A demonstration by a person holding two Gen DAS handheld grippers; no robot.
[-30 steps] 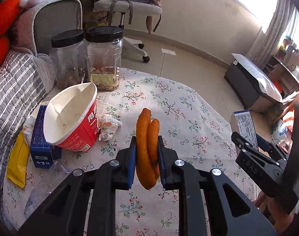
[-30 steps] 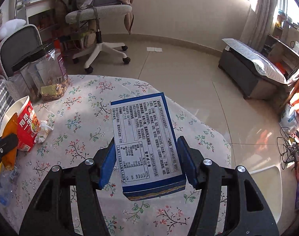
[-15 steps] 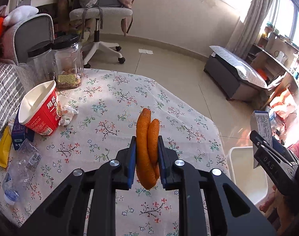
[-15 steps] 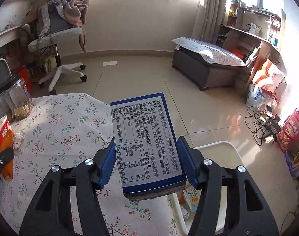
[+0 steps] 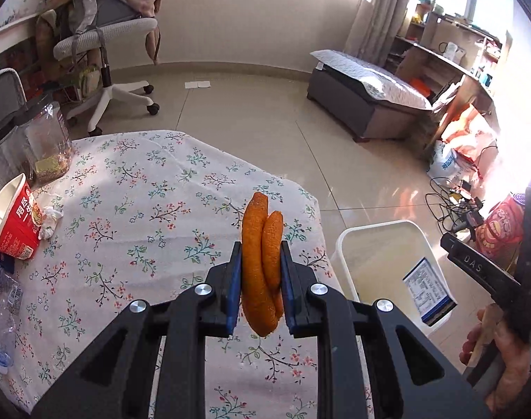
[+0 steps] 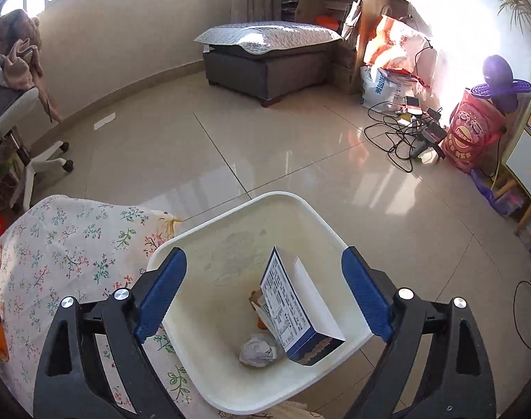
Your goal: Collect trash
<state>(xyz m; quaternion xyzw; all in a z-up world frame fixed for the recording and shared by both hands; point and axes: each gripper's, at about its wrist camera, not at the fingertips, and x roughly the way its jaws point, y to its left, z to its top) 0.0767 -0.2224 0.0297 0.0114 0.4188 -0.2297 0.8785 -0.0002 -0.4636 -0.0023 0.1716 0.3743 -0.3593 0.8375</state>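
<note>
Hard daylight from the windows washes out the right side, glares off the glossy beige tiled floor (image 6: 265, 146), and the fisheye edges bend and darken; focus stays sharp.

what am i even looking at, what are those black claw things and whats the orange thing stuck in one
They are two hand-held grippers, one in each of a person's hands, each with a camera looking along its two fingers. The left gripper is shut on a curled orange peel, held over the floral-cloth table. On that table stand a red paper noodle cup, a crumpled white wrapper and clear plastic jars with black lids. The right gripper hangs open over the white plastic bin; its jaws have just been opening, nothing between them. The blue-and-white carton lies in the bin beside a grey crumpled wad.
</note>
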